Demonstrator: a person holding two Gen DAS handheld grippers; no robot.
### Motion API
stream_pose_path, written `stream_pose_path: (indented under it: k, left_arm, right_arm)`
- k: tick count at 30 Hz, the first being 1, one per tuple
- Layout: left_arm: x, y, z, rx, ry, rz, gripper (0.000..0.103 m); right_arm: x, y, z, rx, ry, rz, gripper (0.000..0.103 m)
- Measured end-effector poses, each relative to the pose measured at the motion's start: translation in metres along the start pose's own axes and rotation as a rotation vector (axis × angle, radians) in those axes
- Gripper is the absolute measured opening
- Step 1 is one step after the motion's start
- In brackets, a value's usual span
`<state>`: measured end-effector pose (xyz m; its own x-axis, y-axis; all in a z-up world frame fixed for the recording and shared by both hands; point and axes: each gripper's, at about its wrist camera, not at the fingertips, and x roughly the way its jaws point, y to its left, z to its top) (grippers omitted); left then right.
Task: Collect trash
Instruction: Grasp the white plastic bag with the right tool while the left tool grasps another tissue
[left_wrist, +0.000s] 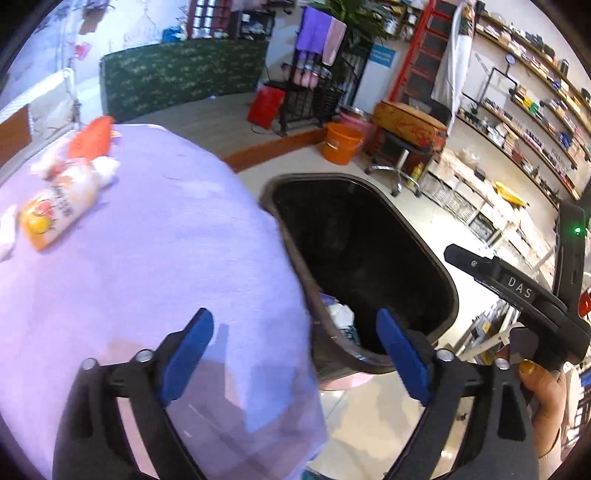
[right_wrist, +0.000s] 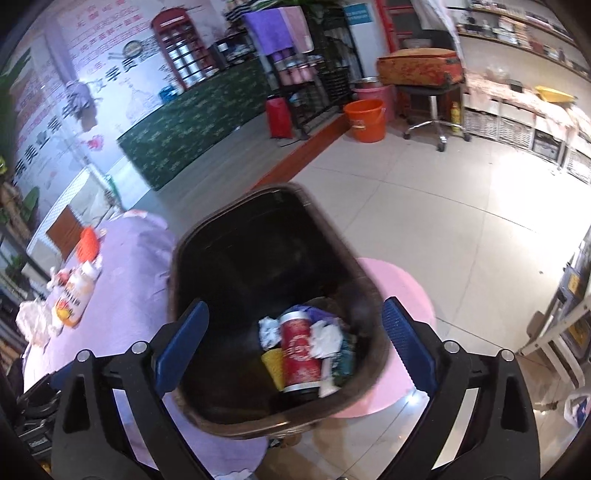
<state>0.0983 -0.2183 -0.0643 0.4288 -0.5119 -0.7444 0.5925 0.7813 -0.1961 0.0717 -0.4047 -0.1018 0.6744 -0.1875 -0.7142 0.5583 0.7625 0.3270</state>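
Both grippers, left (left_wrist: 295, 354) and right (right_wrist: 295, 350), have fingers spread, gripping nothing. Trash bin (right_wrist: 369, 295) sits mid-frame holding a red can (right_wrist: 301, 354). Snack bag (left_wrist: 51, 210) lies upper left on the tabletop (left_wrist: 147, 240).

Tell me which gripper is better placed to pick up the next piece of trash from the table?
Left, probably. The open left gripper hangs over the purple table, where the orange packet lies. The right gripper, also open, is over the bin.

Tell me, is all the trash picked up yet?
Not yet. Done: the bin already holds a red can, a yellow cup and crumpled paper. In hand: nothing; the left gripper and right gripper are both open and empty. Left: a bottle, an orange wrapper and tissues still lie on the table.
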Motion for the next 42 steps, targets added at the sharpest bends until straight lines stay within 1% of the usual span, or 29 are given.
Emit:
stream_pose_path:
  k: [8,12,16,19,23,26,31,33,35,38,42]
  left_arm:
    - [-0.023,0.041,-0.016,-0.084,-0.009,0.054,0.092]
    - [-0.034,0.068,-0.024,-0.095,-0.009,0.112,0.093]
    - [-0.050,0.098,-0.030,-0.160,-0.025,0.149,0.093]
    - [-0.060,0.119,-0.035,-0.192,-0.034,0.182,0.093]
    - [-0.068,0.143,-0.041,-0.235,-0.039,0.217,0.093]
    - [-0.073,0.164,-0.049,-0.264,-0.038,0.241,0.093]
    - [-0.082,0.193,-0.052,-0.286,-0.045,0.291,0.093]
    - [-0.086,0.209,-0.051,-0.305,-0.052,0.311,0.093]
    - [-0.088,0.225,-0.049,-0.332,-0.049,0.317,0.093]
    - [-0.091,0.249,-0.042,-0.369,-0.051,0.338,0.092]
    - [-0.093,0.275,-0.027,-0.383,-0.060,0.373,0.092]
  right_arm:
    - [0.015,0.063,-0.018,-0.135,0.075,0.113,0.094]
    - [0.019,0.094,-0.024,-0.205,0.112,0.170,0.094]
    - [0.022,0.131,-0.034,-0.284,0.149,0.225,0.094]
    - [0.026,0.155,-0.040,-0.318,0.173,0.266,0.094]
    - [0.026,0.187,-0.046,-0.373,0.178,0.308,0.094]
    - [0.027,0.216,-0.049,-0.437,0.183,0.345,0.094]
    - [0.031,0.260,-0.045,-0.521,0.206,0.420,0.094]
    - [0.033,0.282,-0.041,-0.566,0.193,0.430,0.094]
    - [0.038,0.300,-0.037,-0.592,0.193,0.449,0.094]
    - [0.054,0.329,-0.028,-0.613,0.207,0.459,0.094]
    - [0.074,0.369,-0.018,-0.652,0.215,0.458,0.094]
